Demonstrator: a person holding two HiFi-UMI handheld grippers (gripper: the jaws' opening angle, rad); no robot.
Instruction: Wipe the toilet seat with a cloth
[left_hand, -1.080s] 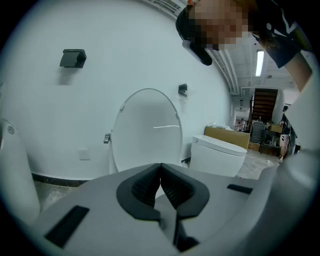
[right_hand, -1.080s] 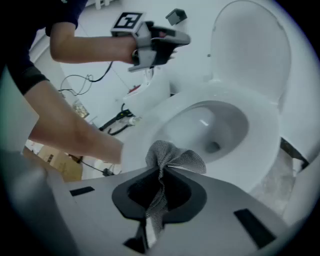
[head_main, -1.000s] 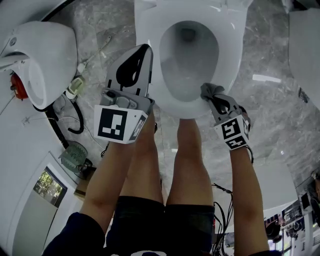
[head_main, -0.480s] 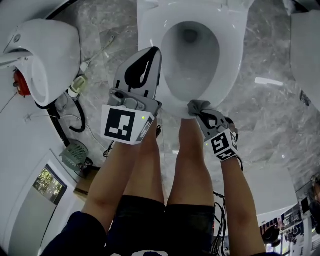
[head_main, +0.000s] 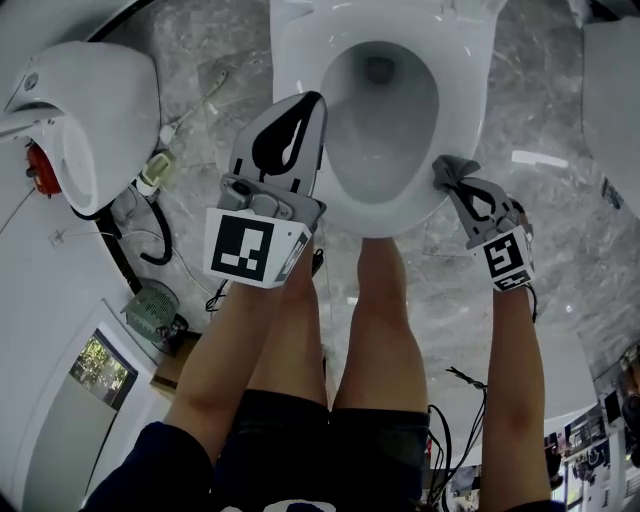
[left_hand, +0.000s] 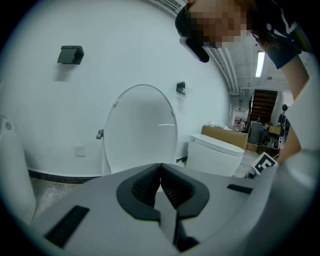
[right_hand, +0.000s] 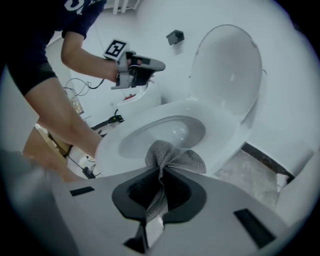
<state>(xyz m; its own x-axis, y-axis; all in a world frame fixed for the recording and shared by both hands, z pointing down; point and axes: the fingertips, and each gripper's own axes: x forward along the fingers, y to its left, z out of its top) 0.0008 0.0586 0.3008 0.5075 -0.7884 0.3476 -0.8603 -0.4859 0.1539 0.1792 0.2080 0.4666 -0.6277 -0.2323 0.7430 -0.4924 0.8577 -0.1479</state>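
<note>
right gripper (right_hand: 161, 174): clamped on cloth (right_hand: 172, 156), at toilet seat (head_main: 462, 110) right rim
left gripper (left_hand: 160, 166): jaws together, empty
lid (left_hand: 141, 127): raised, clear only in gripper views

My left gripper (head_main: 306, 100) points forward, jaws pressed together with nothing between them, its forearm (head_main: 235, 340) bare below it. My right gripper (head_main: 456, 180) sits out to the right, arm extended, jaws clamped on the cloth (right_hand: 175, 157).
</note>
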